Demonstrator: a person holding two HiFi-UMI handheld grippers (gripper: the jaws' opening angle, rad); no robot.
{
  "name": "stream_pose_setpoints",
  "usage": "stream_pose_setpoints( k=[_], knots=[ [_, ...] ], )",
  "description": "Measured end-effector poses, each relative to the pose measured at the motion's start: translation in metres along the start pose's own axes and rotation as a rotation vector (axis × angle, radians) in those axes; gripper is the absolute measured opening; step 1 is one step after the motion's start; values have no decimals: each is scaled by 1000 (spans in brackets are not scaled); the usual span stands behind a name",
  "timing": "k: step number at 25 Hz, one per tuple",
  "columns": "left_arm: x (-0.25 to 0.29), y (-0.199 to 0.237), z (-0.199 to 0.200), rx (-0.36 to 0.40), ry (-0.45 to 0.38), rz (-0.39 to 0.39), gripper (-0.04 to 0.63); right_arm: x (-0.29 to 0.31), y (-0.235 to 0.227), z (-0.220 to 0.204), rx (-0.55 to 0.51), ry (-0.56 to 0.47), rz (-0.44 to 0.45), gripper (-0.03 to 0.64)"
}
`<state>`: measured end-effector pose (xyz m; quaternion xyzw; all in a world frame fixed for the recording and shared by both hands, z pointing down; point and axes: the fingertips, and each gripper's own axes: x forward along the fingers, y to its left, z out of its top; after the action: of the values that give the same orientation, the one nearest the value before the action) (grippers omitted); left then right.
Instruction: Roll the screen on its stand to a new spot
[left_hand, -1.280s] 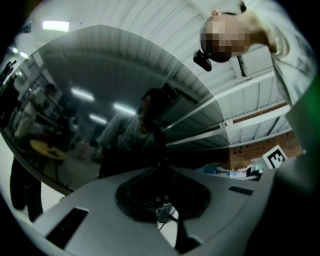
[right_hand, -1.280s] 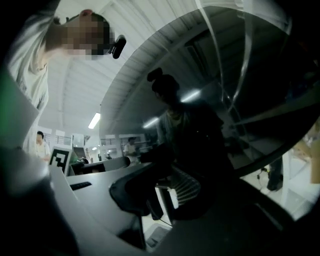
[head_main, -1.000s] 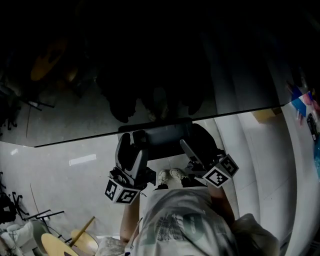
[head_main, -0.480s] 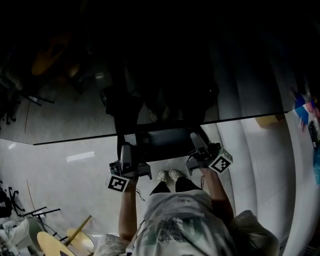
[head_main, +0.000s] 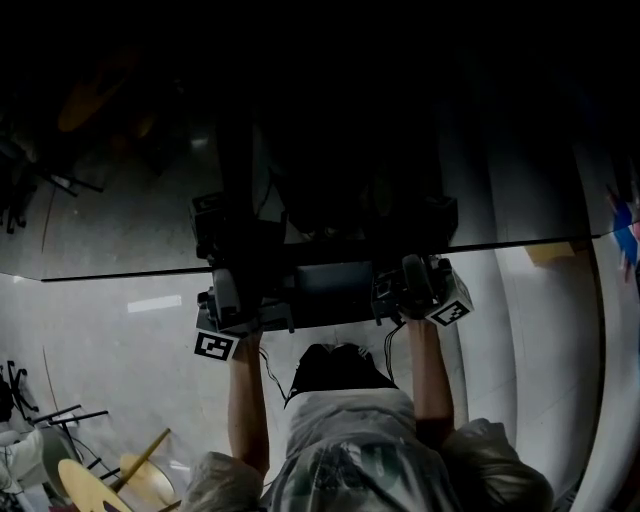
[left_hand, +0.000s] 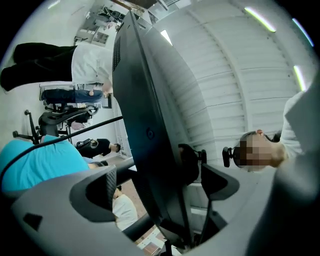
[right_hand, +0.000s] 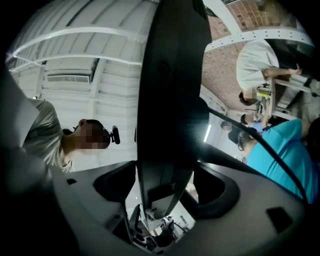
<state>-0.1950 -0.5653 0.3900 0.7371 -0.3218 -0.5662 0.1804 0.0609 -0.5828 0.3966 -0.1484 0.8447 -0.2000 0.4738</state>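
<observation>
Big dark screen (head_main: 330, 170) fills the upper half of the head view, its lower edge running across the frame over the pale floor (head_main: 130, 350). The person stands right up against it with both arms raised to that edge. The left gripper (head_main: 228, 292) and right gripper (head_main: 412, 283) sit well apart on the edge, either side of a dark block (head_main: 330, 288) that hangs under the panel, probably part of the stand, though I can't tell which part. The left gripper view shows the thin panel (left_hand: 150, 115) edge-on between the jaws. They are spread wide and have just been opening, with a gap showing on the left pad's side, so there is no pinch. The right gripper view is the same: the panel (right_hand: 170, 75) stands between jaws that have just been opening, parted and not pressing. No view shows the wheels or the foot of the stand. As for handling, I'd judge the thing rigid, heavy and top-heavy on its stand. The front face looks fragile, and the bezel looks smooth and likely slippery under the pads. Best to take hold on the frame edge, low and at two spread points as here, never on the glass. Then push slow and level so it rolls rather than tips.
</observation>
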Motion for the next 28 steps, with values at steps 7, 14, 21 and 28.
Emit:
stream_pose_setpoints(
  k=[7, 14, 21, 28],
  knots=[
    [20, -11, -1, -9, -25, -92, 515, -2, 0, 6, 81, -122, 91, 341],
    [21, -6, 13, -93, -112, -155, 515, 5, -1, -6, 188, -360, 114, 356],
    [21, -12, 19, -175, -159, -309, 531, 8, 5, -17, 194, -308, 283, 373],
    [28, -14, 16, -177, -150, -298, 529, 16, 11, -3, 204, -433, 329, 380]
  ],
)
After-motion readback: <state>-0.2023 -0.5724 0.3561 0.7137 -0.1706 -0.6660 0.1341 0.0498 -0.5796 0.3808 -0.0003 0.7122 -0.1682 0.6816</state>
